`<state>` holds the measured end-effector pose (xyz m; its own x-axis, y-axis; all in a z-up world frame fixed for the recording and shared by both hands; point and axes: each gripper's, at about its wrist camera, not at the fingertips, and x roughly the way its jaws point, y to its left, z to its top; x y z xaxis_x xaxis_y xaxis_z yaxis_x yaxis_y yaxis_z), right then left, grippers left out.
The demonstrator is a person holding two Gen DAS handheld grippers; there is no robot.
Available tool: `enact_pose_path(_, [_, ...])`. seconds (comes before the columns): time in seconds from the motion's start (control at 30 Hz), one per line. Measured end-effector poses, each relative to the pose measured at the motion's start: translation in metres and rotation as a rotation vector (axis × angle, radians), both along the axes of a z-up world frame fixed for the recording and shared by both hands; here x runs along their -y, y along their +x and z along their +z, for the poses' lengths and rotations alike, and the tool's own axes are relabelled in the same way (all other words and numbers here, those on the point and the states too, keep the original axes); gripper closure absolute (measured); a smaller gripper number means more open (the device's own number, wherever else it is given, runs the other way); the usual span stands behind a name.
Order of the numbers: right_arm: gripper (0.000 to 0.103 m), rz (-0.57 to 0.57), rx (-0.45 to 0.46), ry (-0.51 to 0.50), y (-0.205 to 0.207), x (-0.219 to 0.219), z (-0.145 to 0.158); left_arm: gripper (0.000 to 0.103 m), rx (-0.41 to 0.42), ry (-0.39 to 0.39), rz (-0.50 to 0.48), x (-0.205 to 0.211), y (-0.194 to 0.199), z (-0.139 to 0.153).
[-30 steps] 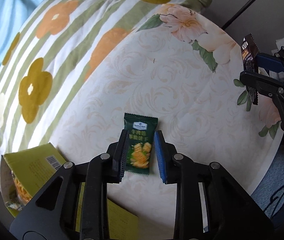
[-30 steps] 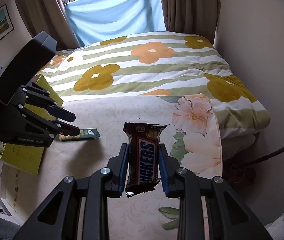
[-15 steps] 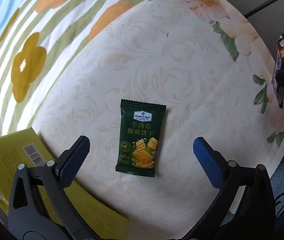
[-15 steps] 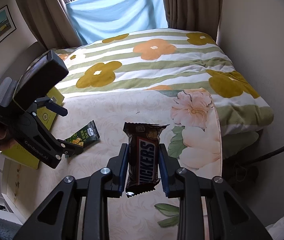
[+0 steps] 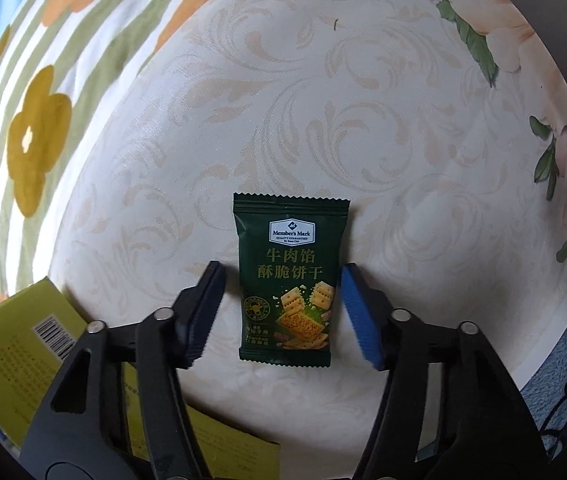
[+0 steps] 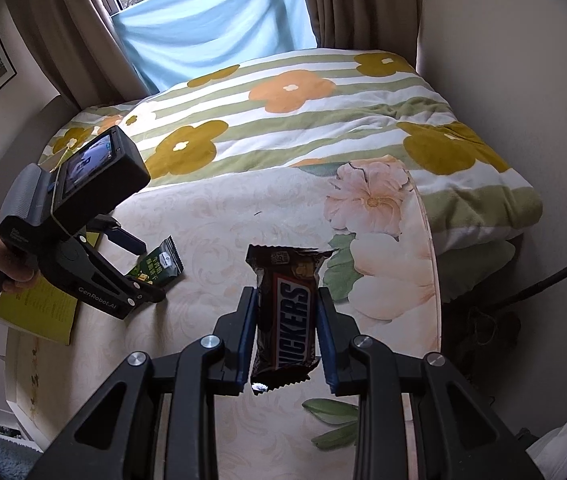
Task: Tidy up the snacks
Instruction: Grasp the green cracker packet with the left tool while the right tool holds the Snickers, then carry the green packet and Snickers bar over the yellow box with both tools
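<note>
The left gripper [image 5: 281, 312] is spread moderately around the green cracker packet [image 5: 289, 288], a blue pad on either side, each just clear of the wrapper. The packet lies flat on the cream scroll-patterned surface [image 5: 363, 128], near the frame's centre. A yellow-green box [image 5: 15, 344] sits at 8 o'clock from the packet, at the surface's edge. The right gripper [image 6: 286, 334] is closed on a Snickers bar [image 6: 285, 316], held above the surface; in the left wrist view that bar shows at 2 o'clock. A floral striped duvet [image 6: 303, 120] lies beyond the surface at 12 o'clock.
</note>
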<state>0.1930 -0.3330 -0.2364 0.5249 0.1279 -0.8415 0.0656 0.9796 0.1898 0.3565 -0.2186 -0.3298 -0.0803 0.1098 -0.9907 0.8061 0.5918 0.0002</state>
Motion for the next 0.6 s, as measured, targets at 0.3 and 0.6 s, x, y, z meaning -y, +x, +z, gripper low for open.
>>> enact_pose_path(0.3, [0.077,0.004,0.013,-0.001,0.005,-0.005,0.005,0.063,0.007,-0.069,0.058,0.002,-0.011,0.019])
enact_pose_path(0.6, [0.077,0.075,0.088,-0.012,0.016,-0.009,0.041,0.063,0.130,-0.235,0.201,-0.013,-0.004,0.112])
